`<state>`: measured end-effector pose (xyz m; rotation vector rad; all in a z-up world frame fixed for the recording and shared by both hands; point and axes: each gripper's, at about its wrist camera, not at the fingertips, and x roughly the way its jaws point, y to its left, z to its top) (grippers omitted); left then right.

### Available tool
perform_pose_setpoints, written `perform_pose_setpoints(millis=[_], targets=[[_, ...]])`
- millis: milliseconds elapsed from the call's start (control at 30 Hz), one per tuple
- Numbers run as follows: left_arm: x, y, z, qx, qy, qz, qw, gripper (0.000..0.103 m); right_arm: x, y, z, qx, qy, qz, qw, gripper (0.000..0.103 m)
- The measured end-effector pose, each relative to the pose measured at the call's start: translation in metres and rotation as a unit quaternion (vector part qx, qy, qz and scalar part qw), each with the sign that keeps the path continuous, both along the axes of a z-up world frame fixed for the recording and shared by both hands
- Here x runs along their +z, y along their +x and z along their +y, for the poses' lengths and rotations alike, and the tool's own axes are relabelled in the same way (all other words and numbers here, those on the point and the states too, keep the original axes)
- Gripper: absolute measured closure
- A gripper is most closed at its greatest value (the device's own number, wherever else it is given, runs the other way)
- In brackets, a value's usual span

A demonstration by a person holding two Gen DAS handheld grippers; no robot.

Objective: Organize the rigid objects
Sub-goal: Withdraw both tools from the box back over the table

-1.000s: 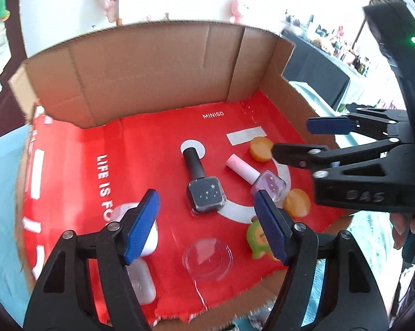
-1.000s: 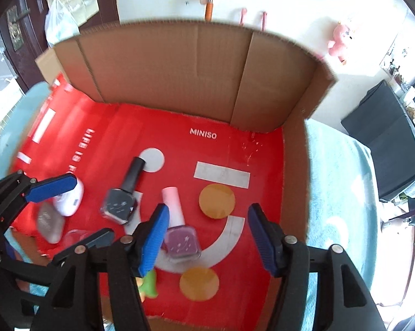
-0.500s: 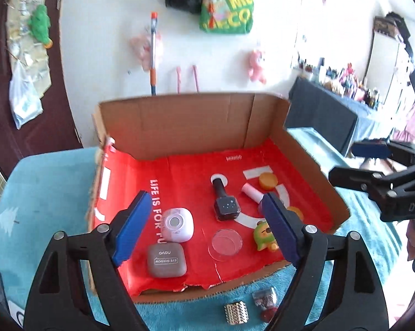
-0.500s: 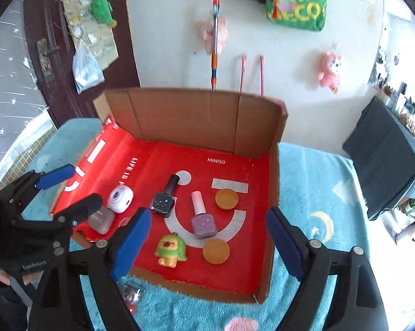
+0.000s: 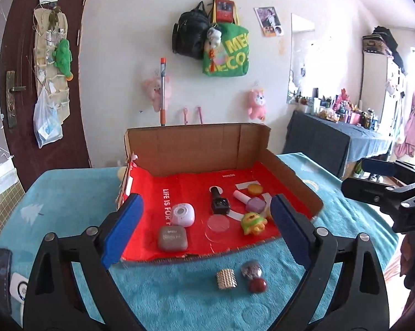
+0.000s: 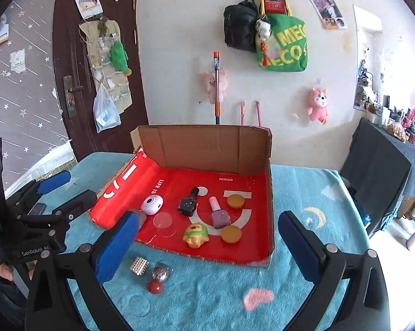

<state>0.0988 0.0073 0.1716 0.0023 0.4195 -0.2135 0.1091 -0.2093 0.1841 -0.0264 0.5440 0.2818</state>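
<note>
A cardboard box with a red liner (image 5: 196, 184) (image 6: 243, 149) sits on the blue cloth. In it lie a black nail polish bottle (image 5: 219, 202) (image 6: 188, 203), a purple one (image 5: 253, 202) (image 6: 218, 215), two orange discs (image 6: 235, 200), a green-yellow toy (image 5: 253, 222) (image 6: 195, 234), a clear lid (image 5: 217, 224), a white round case (image 5: 182, 214) and a grey case (image 5: 172, 237). In front of the box lie a silver studded cube (image 5: 226, 278) (image 6: 139, 266), a silver ball (image 5: 251, 269) and a red ball (image 5: 257, 285) (image 6: 155, 286). My left gripper (image 5: 204, 229) and right gripper (image 6: 207, 245) are open and empty, held back above the cloth.
The blue cloth (image 6: 304, 209) covers the table. A dark door (image 6: 77, 63) and a wall with hanging bags (image 5: 224, 47) stand behind. A dark-draped table with bottles (image 5: 334, 135) is at the right. A small device (image 5: 16, 289) lies at the cloth's left edge.
Both grippers have pulled back and up, away from the box. The whole box and the three small objects in front of it have come into view.
</note>
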Motion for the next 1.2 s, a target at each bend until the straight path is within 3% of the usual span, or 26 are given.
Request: perform_pose_setpoints(millis=[200, 667, 1200], targets=[[-0.028, -0.029, -0.001, 0.021, 0.003, -0.007, 0.9998, 0.006, -0.027, -0.036, 0.005, -0.021, -0.018, -0.033, 0.999, 0.0], [-0.102, -0.035, -0.002, 0.033, 0.008, 0.044, 0.9985, 0.006, -0.118, -0.042, 0.002, -0.056, -0.009, -0.01, 0.998, 0.0], [-0.112, -0.02, 0.001, 0.036, 0.004, 0.064, 0.9973, 0.006, -0.139, -0.026, 0.003, -0.063, -0.008, 0.004, 0.998, 0.0]])
